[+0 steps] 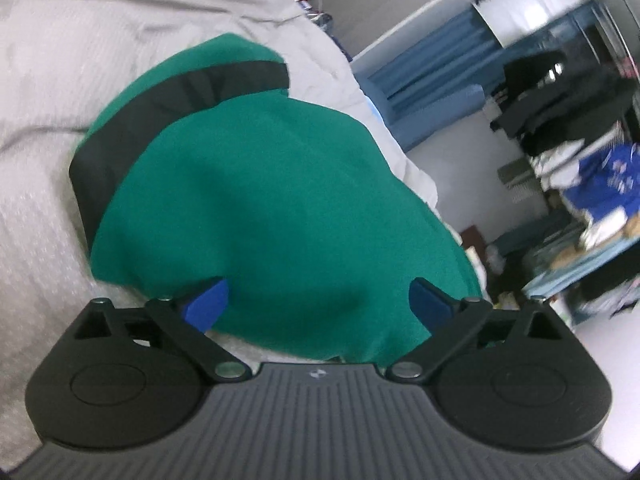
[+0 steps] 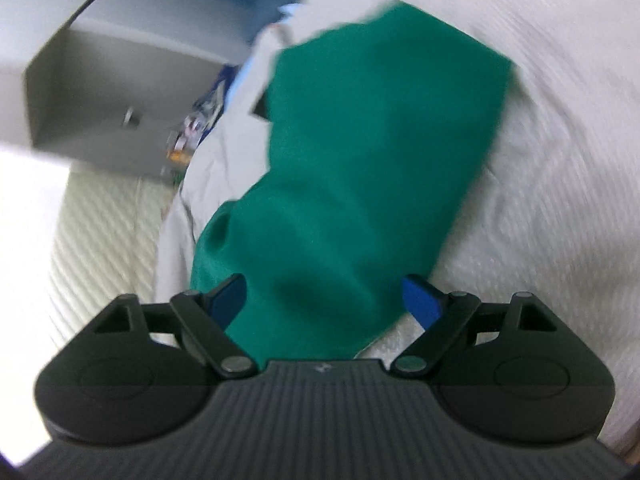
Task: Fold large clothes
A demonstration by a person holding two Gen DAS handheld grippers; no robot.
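Left wrist view: the left gripper (image 1: pixel 318 300) fills the bottom of the picture, its black body and linkage arms leading to two blue fingertips (image 1: pixel 206 304) that stand spread wide apart. Nothing is pinched between them. Directly ahead of the tips lies a green garment (image 1: pixel 272 208), folded into a broad, rounded bundle on a pale grey bedspread (image 1: pixel 60 100). The near edge of the green cloth runs under and between the two fingertips, close to the gripper body, but neither pad presses on it. A black band (image 1: pixel 168 92) crosses the far part of the garment and curves down its left side. To the right, beyond the bed's edge, is a cluttered room with a blue curtain (image 1: pixel 424 72) and piles of dark and blue clothing (image 1: pixel 592 176), all blurred.

Right wrist view: the right gripper (image 2: pixel 324 300) likewise sits at the bottom, blue fingertips (image 2: pixel 422 300) spread well apart and holding nothing. The same green garment (image 2: pixel 360 152) stretches away from the gap between them toward the upper right, a long folded shape on the pale bedspread (image 2: pixel 560 160). Its near end lies between the tips, its left edge right by the left tip, while the right tip is over bare bedding. A grey box-like piece of furniture (image 2: pixel 120 92) shows at the upper left. The picture is blurred.
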